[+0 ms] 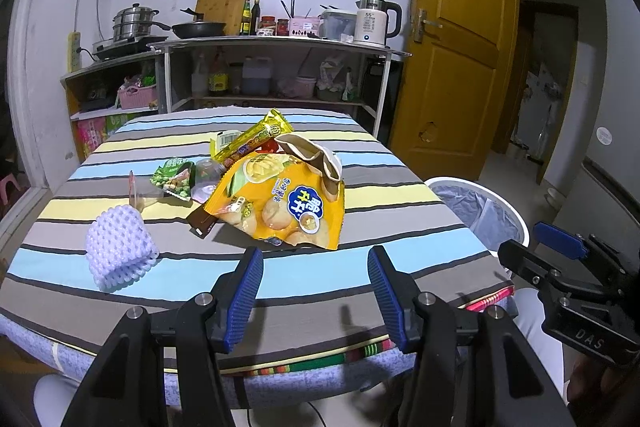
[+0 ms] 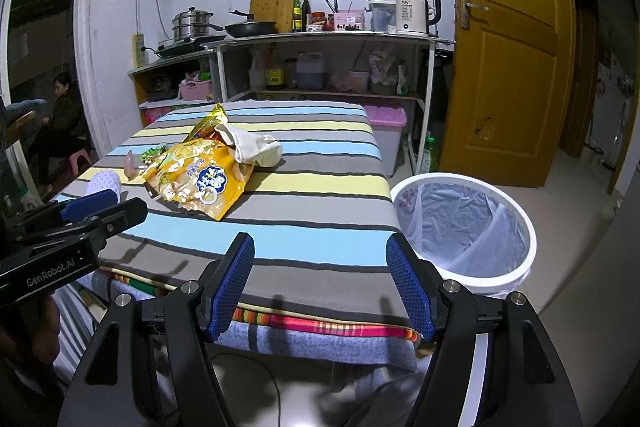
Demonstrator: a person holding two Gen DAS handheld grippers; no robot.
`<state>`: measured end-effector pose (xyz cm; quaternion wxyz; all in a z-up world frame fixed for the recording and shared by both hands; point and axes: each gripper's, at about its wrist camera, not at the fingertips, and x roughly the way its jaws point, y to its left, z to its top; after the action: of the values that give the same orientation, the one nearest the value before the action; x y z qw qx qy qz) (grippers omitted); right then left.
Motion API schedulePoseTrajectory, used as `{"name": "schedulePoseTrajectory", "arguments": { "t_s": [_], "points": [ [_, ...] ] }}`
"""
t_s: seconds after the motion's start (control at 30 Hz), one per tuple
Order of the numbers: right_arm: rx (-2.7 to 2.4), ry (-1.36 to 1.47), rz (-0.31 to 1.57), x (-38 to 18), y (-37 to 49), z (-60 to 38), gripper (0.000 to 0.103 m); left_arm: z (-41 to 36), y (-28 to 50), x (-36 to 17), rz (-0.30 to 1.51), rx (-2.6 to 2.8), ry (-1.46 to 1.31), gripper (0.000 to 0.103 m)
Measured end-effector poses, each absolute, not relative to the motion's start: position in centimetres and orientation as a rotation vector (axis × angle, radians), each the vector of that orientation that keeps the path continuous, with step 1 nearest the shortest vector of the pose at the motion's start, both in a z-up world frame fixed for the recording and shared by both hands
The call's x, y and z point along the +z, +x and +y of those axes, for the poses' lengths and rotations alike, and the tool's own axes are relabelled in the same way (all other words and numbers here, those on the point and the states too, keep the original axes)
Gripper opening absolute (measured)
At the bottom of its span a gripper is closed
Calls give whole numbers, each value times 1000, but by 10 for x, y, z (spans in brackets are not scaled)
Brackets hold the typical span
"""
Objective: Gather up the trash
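Trash lies in a pile on the striped table (image 1: 360, 267): a big yellow chip bag (image 1: 280, 203) (image 2: 196, 183), a crumpled beige paper bag (image 1: 316, 159) (image 2: 256, 147), a yellow wrapper (image 1: 252, 139), a green pea packet (image 1: 174, 177), a clear plastic piece (image 1: 140, 191) and a white foam net (image 1: 120, 251) (image 2: 102, 183). My left gripper (image 1: 316, 259) hovers open over the table's near edge, just short of the chip bag, with nothing between its fingers. My right gripper (image 2: 320, 247) is open and empty near the table's right front corner. A white trash bin (image 2: 464, 227) (image 1: 480, 211) stands on the floor to the right.
Behind the table stands a shelf unit (image 1: 276, 43) with a kettle, pans, bottles and a cutting board. A yellow door (image 2: 508, 39) is open at the right. A pink-lidded box (image 2: 386, 119) sits beside the table. A person (image 2: 60, 115) sits at the far left.
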<state>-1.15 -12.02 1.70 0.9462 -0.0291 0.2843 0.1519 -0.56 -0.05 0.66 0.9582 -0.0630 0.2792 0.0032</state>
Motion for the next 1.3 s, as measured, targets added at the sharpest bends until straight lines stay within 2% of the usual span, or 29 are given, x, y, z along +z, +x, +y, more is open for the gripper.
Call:
{"name": "schedulePoseTrajectory", "arguments": {
  "t_s": [1.3],
  "points": [
    [310, -57, 577, 18, -12, -119, 69, -5, -4, 2, 571, -5, -122, 54]
  ]
}}
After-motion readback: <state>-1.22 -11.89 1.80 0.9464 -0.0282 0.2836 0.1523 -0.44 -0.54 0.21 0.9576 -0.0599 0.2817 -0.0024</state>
